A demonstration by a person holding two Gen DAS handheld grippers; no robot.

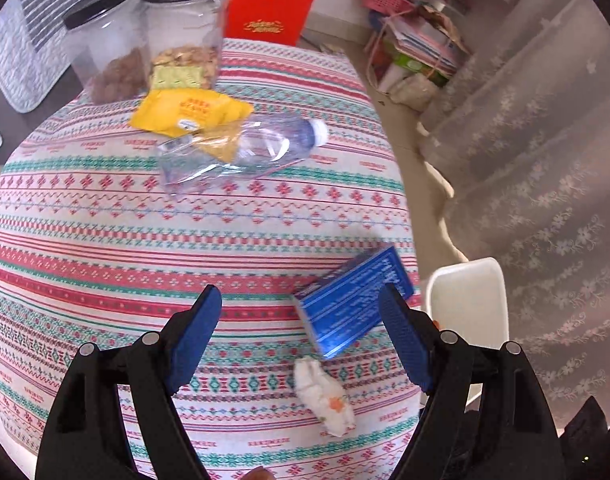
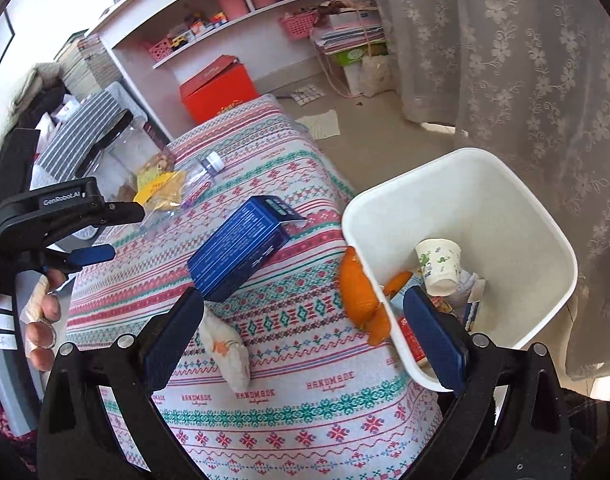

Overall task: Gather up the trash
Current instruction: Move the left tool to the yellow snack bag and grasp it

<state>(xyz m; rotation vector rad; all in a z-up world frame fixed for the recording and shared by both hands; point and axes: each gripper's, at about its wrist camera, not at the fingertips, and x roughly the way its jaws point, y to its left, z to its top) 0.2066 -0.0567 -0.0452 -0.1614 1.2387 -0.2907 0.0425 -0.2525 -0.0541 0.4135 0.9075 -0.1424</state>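
Patterned tablecloth point(image 1: 145, 240), blue box point(image 1: 353, 304) just ahead between the wide-open, empty left gripper point(image 1: 305, 312) fingers.

The patterned tablecloth point(image 1: 145, 248) lies bare between the crushed plastic bottle point(image 1: 245, 152) and the blue carton point(image 1: 353, 304). A crumpled tissue point(image 1: 325, 400) and orange peel point(image 2: 357, 292) crowd the white bin point(image 2: 505, 208) side.

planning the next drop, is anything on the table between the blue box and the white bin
Only the orange peel at the table edge against the white bin rim; otherwise bare tablecloth from the blue box to the bin.
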